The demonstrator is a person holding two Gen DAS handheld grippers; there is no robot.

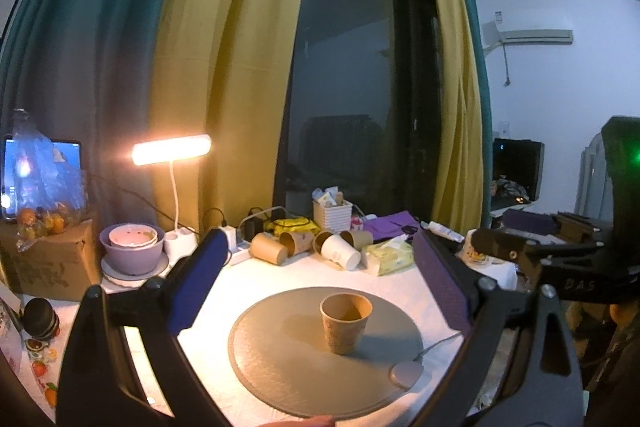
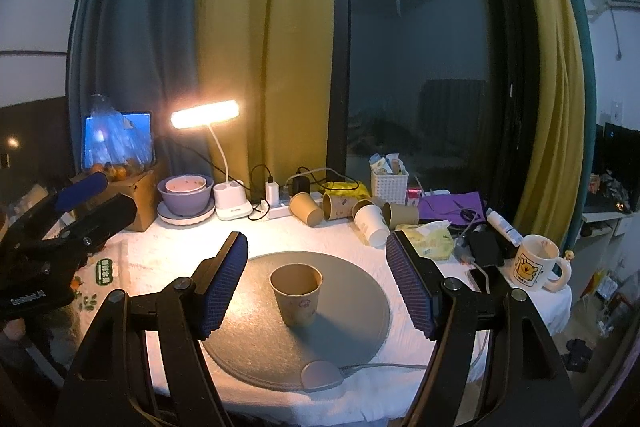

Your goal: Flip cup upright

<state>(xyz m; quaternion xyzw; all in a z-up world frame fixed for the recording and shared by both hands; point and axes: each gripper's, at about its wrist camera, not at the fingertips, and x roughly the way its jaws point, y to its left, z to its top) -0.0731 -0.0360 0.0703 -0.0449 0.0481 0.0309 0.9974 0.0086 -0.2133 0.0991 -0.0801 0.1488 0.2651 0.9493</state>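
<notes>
**Mia:** What are the two grabbers doing?

**Dad:** The right gripper (image 2: 316, 283) sits low in the middle of its picture. Its blue pads (image 2: 222, 287) are spread wide apart, and they hold nothing. The left gripper (image 1: 320, 287) looks the same: pads far apart, nothing between them.

**Mia:** Where is the cup?

**Dad:** The paper cup (image 2: 297, 294) stands in the lower middle of the picture, on the round grey mat (image 2: 360, 307). Its open mouth points up. It sits in the gap between the pads, but they do not touch it.

**Mia:** So is the job done?

**Dad:** I think so. The cup is already the right way up. The wide pads look like a let-go, so the cup can stand by itself.

**Mia:** Why is it on the mat?

**Dad:** Probably because the mat is flat and bare, so the cup won't tip.

**Mia:** What are those behind it?

**Dad:** More paper cups (image 2: 352, 213) lie on their sides in the middle of the picture, by the window. I guess they wait there, out of the way. The lamp (image 2: 206, 113) glows at the upper left, so the mat is bright. A mug (image 2: 534, 263) stands at the right edge of the table.
</notes>
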